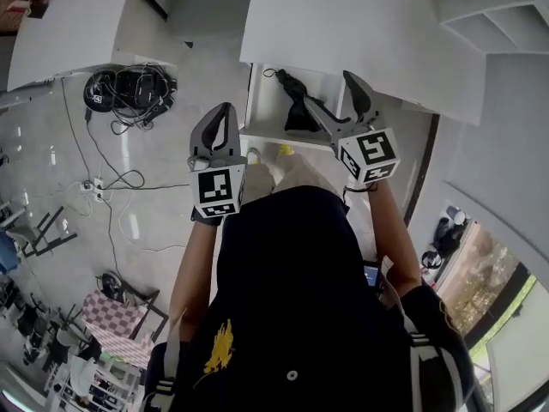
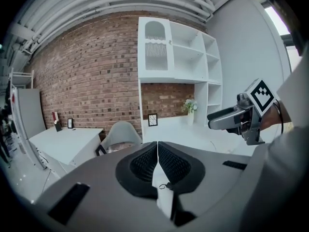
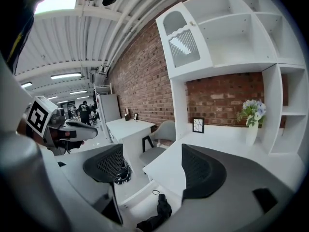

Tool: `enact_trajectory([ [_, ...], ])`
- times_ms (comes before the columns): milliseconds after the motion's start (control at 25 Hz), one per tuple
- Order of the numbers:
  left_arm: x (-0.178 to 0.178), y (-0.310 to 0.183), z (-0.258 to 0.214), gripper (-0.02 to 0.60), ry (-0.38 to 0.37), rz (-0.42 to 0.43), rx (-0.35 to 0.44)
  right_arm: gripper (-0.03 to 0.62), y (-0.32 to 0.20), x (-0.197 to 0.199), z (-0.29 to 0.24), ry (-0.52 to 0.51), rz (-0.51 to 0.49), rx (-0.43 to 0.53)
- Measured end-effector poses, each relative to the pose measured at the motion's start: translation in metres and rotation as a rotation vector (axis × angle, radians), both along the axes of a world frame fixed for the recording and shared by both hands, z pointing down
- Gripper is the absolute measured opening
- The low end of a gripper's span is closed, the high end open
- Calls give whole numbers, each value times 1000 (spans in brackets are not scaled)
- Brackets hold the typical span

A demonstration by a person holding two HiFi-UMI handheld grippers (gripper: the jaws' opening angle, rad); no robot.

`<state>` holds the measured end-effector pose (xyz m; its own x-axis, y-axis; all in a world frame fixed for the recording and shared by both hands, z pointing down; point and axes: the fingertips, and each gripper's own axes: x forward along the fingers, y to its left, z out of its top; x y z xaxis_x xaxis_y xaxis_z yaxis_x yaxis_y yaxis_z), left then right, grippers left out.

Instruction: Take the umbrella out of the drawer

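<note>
A folded black umbrella (image 1: 296, 106) lies in the open white drawer (image 1: 283, 133) under the white desk (image 1: 369, 24). My right gripper (image 1: 324, 86) hangs open just above the drawer, its jaws spread on either side of the umbrella and not touching it. In the right gripper view the umbrella (image 3: 157, 215) shows low between the wide-apart jaws of that gripper (image 3: 152, 163), with its wrist loop pointing away. My left gripper (image 1: 225, 112) is held to the left of the drawer over the floor. Its pads (image 2: 157, 146) meet with nothing between them.
A bundle of black cables (image 1: 129, 88) lies on the floor at the left, with cords trailing toward me. A grey chair (image 1: 206, 7) stands at a second desk. A flower vase (image 3: 252, 117) and a small frame (image 3: 197, 124) stand on the desk top, under white shelves.
</note>
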<state>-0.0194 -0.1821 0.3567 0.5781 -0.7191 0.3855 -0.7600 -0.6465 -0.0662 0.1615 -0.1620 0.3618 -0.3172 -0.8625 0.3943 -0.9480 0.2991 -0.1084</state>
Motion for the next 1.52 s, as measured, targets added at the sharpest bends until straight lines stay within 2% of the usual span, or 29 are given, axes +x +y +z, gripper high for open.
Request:
enact_trajectory([
  [160,13,1,23,20,-7,21,-14,400,0,1,19,13,-42,-48],
  [400,18,1,55,20,31,92,-77,400,0,-13,50,57,-49,-128],
  [520,23,-10,65,20,23,117,-72,400,-8,-17,71,64,-60,-157],
  [1040,32,-19,147,20,1,160,-189,400,-9,-9,202,144,-89,-389],
  [1240,48,-23,179,20,-13,174,-213,400,-7,4,253,169,-94,-470],
  [1400,62,-30,210,20,-26,180,-225,400,-4,11,292,144,-114,-547],
  [1520,71,-30,233,21,-35,197,-239,400,-3,11,313,137,-165,-590],
])
